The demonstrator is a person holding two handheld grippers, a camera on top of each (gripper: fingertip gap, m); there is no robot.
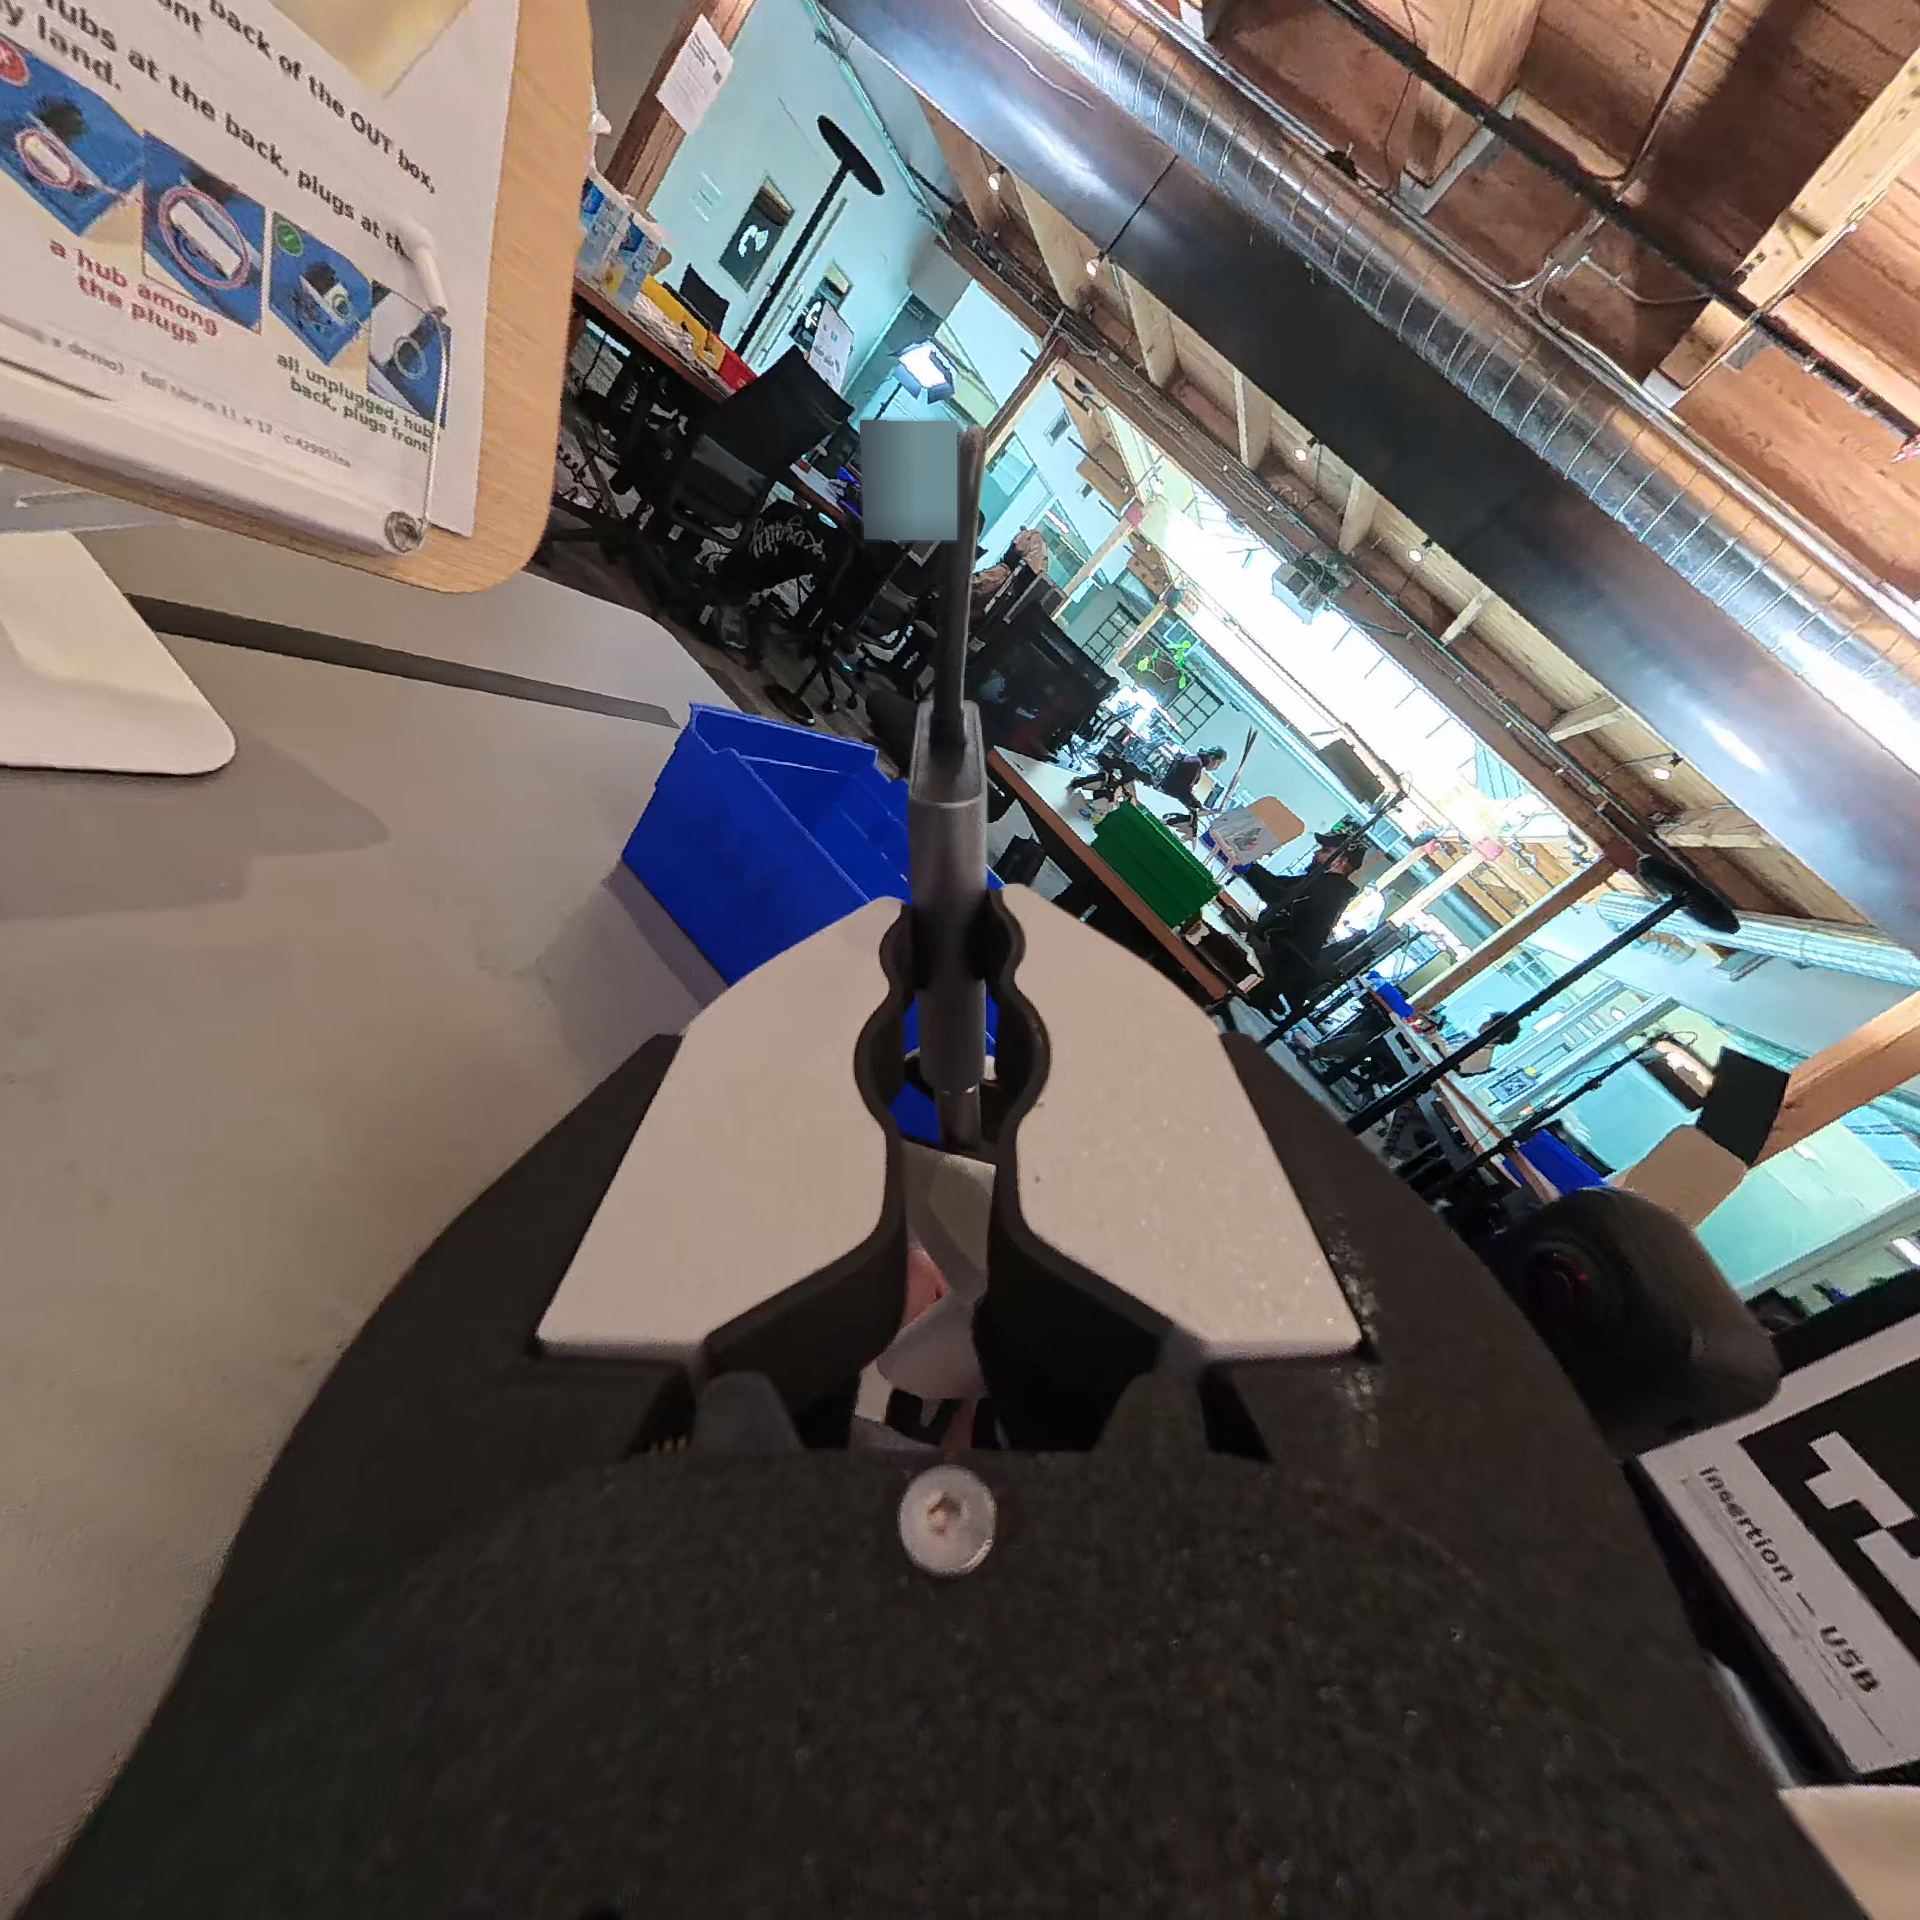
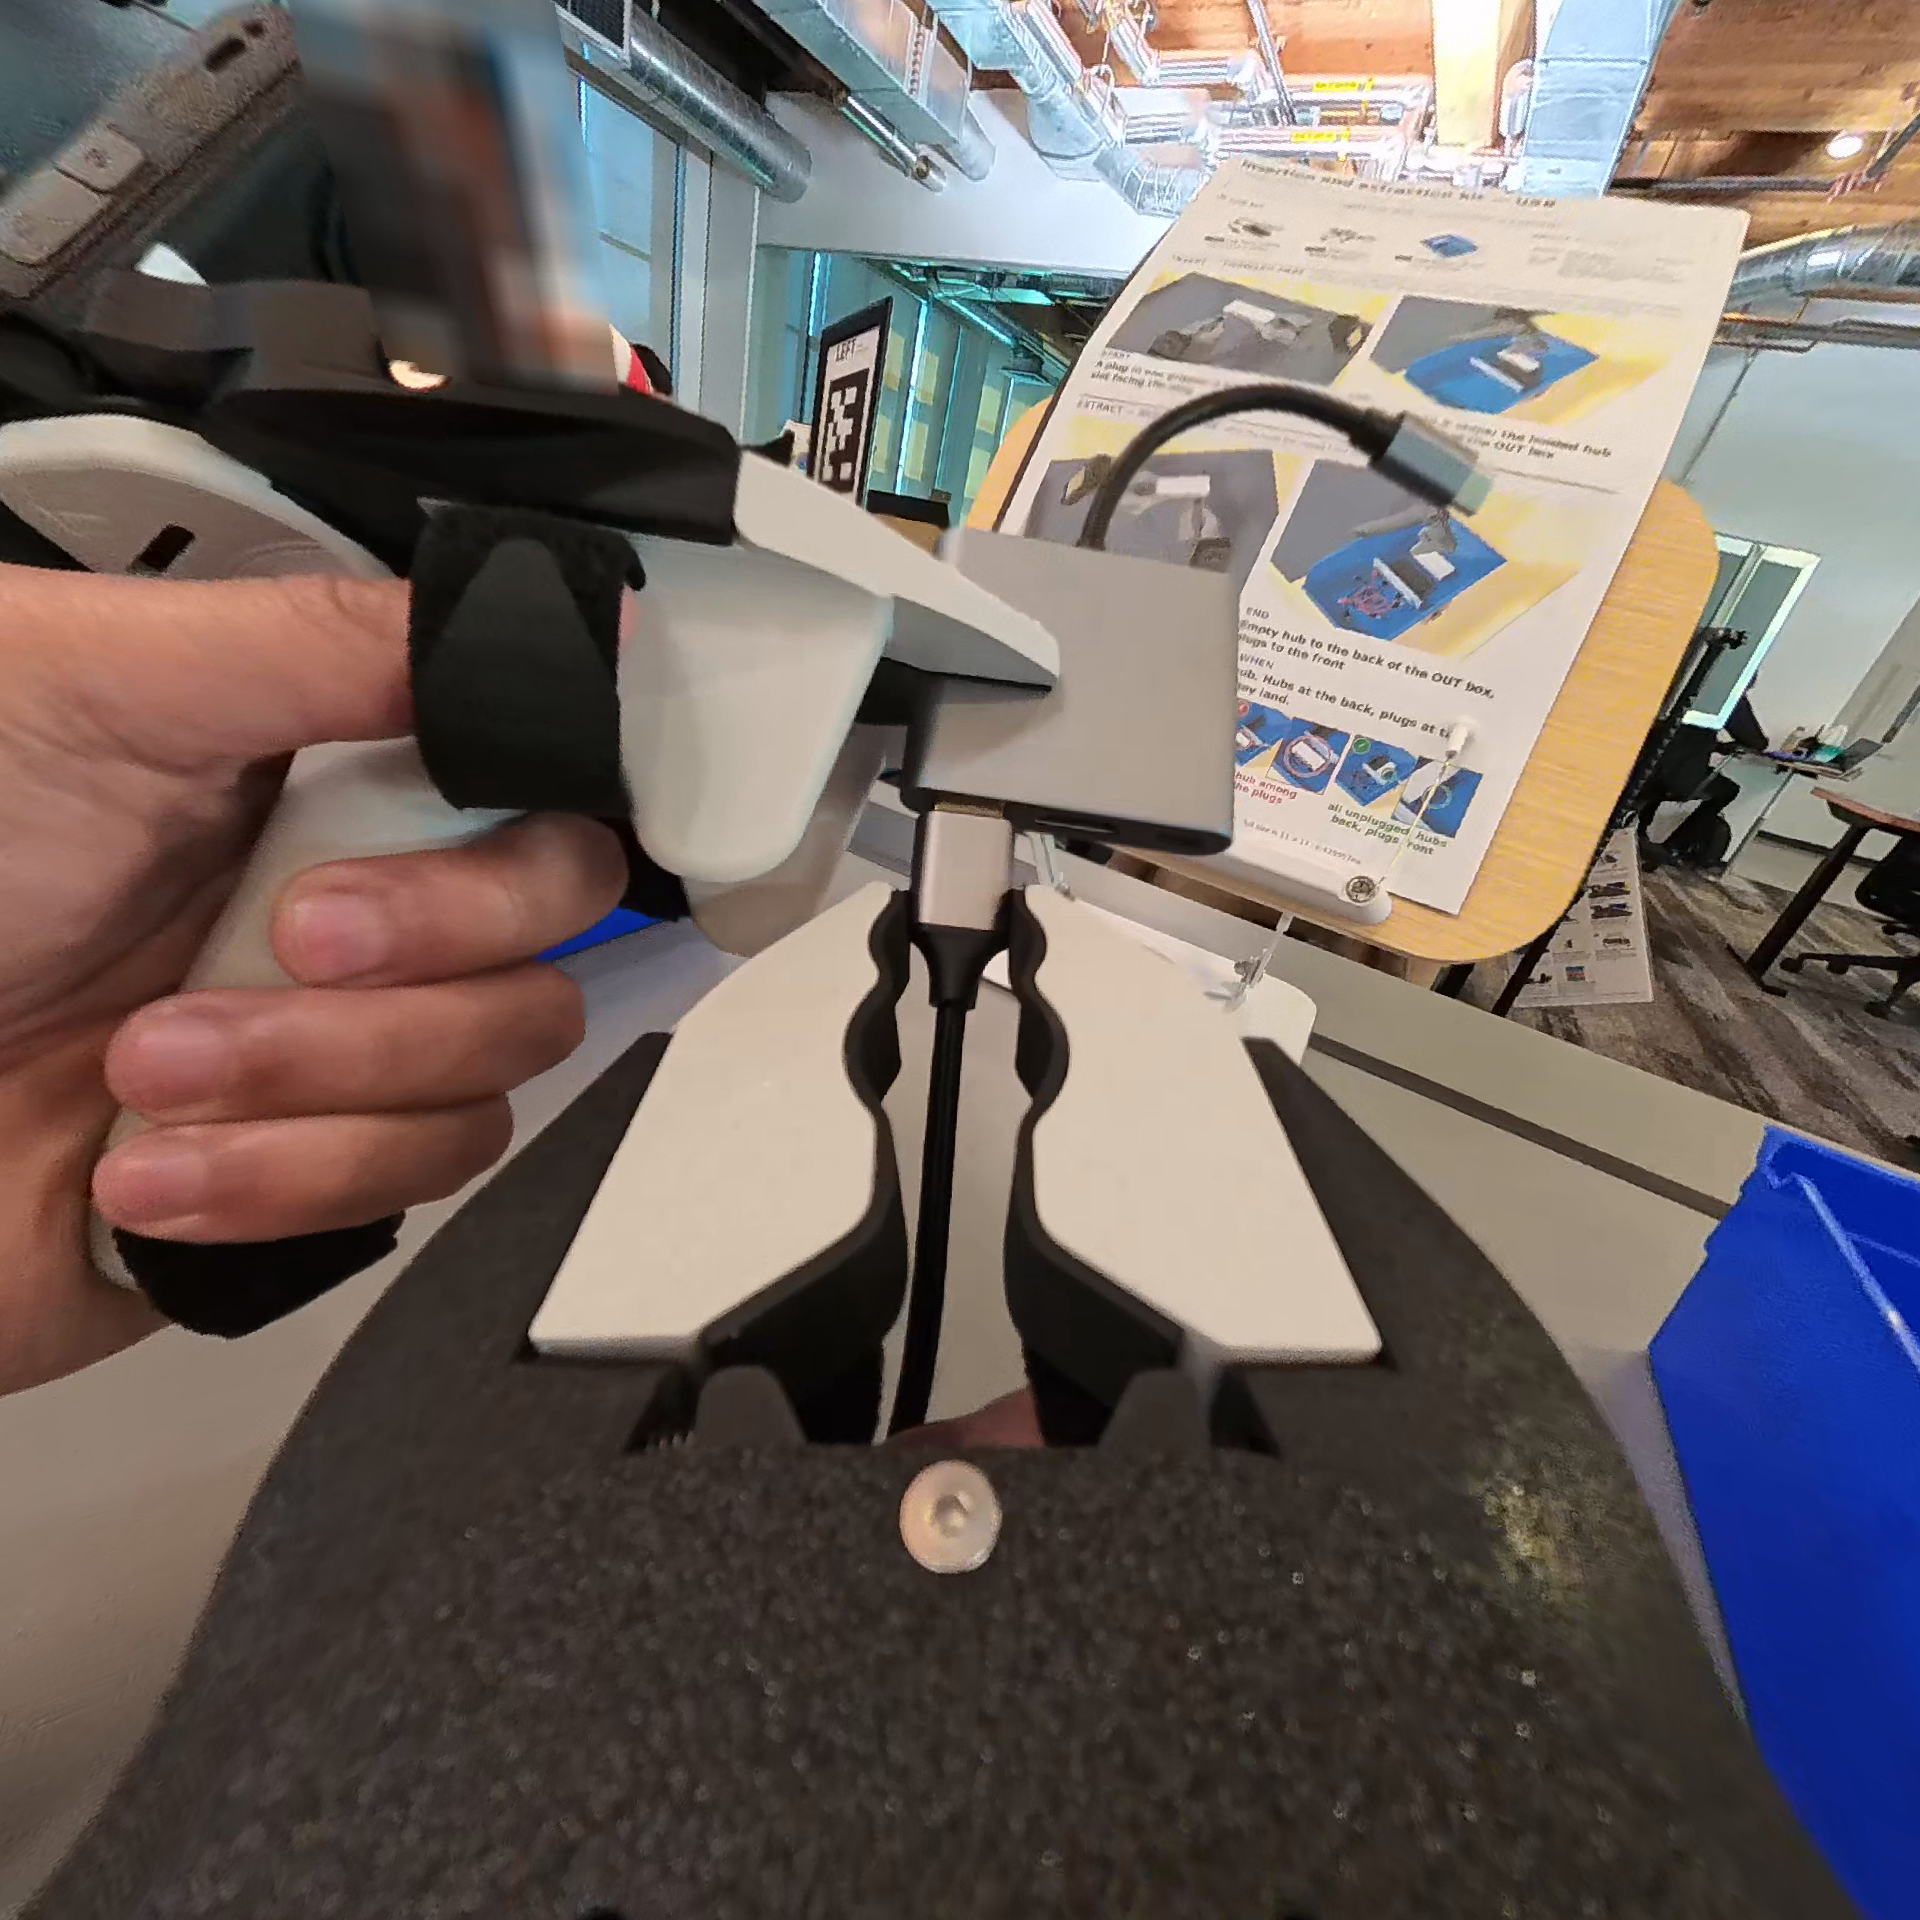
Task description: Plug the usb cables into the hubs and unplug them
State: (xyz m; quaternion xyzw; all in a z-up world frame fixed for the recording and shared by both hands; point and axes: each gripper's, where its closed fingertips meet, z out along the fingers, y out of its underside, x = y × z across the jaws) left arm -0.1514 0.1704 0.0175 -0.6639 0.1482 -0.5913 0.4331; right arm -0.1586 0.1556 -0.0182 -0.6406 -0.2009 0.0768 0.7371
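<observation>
In the right wrist view a flat grey hub (image 2: 1091,675) is held in the air by my left gripper (image 2: 997,644), which reaches in from the left in a person's hand (image 2: 239,935). My right gripper (image 2: 956,914) is shut on a silver USB plug (image 2: 958,862) seated in the hub's lower edge; its black cable (image 2: 935,1195) runs back between my fingers. The hub's own short cable (image 2: 1226,405) loops up to a grey plug (image 2: 1439,462). In the left wrist view my left gripper (image 1: 948,935) is shut on the hub (image 1: 945,862), seen edge-on.
A blue bin (image 2: 1808,1403) stands on the grey table (image 2: 1455,1091) at the right; it also shows in the left wrist view (image 1: 769,831). An instruction sheet (image 2: 1351,520) leans on a wooden board behind the hub. A white stand base (image 1: 94,665) sits at the left. The grippers are tip to tip, or close to it.
</observation>
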